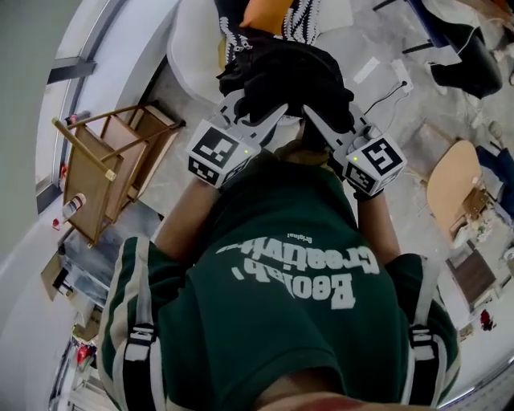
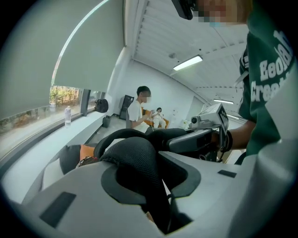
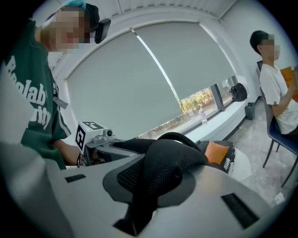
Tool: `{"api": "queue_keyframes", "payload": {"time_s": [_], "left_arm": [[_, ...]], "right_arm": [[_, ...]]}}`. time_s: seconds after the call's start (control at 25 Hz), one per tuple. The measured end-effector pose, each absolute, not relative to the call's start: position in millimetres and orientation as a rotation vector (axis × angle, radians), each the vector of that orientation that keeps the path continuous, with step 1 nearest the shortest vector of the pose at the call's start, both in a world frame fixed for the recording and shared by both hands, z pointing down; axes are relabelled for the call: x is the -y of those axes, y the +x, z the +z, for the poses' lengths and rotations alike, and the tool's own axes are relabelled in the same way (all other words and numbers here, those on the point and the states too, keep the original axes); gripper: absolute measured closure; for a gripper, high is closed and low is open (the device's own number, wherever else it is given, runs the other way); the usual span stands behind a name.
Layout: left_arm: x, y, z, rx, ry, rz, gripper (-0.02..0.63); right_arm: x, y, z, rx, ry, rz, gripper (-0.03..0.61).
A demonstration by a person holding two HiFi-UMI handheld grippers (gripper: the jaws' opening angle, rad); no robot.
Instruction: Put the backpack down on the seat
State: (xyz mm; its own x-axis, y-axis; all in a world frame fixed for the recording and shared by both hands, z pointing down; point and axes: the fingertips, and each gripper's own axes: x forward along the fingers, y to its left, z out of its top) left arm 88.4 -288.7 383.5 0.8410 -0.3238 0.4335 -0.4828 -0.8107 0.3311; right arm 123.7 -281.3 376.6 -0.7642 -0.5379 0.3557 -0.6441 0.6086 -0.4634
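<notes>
- The backpack (image 1: pixel 289 80) is black and hangs in front of my chest between both grippers, at the near edge of the white seat (image 1: pixel 191 50). I cannot tell whether its bottom touches the seat.
- My left gripper (image 2: pixel 145 179) is closed narrow on the backpack, with a padded mesh strap (image 2: pixel 135 155) pinched between its pads.
- My right gripper (image 3: pixel 153 186) is clamped the same way on a second mesh strap (image 3: pixel 170 169).
- The white lettering on my green shirt (image 1: pixel 297 273) shows upside down in the head view. It seems to read "Reolab Creativity", though the first letter is uncertain. The small print under it is too fine to read.
- The cubes on both grippers carry black-and-white square markers and no words.
- I can make out no brand or label on the backpack.
- The backpack covers the jaw tips in the head view, and its lower part is hidden.
- An orange cushion (image 3: pixel 216 152) and a black-and-white patterned piece (image 1: pixel 301 20) lie on the seat, both cut off at the frame edge.
- A wooden chair (image 1: pixel 104 168) lies tipped to my left.
- A seated person (image 2: pixel 139 111) is in the background.
</notes>
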Motion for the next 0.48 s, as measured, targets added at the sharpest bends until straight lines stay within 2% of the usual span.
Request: {"api": "queue_keyframes", "payload": {"time_s": [0.48], "left_arm": [[371.6, 152.6, 483.0, 0.687, 2.456, 0.596, 0.500]], "right_arm": [[372.2, 197.4, 476.6, 2.602, 0.819, 0.972, 0.506]]}}
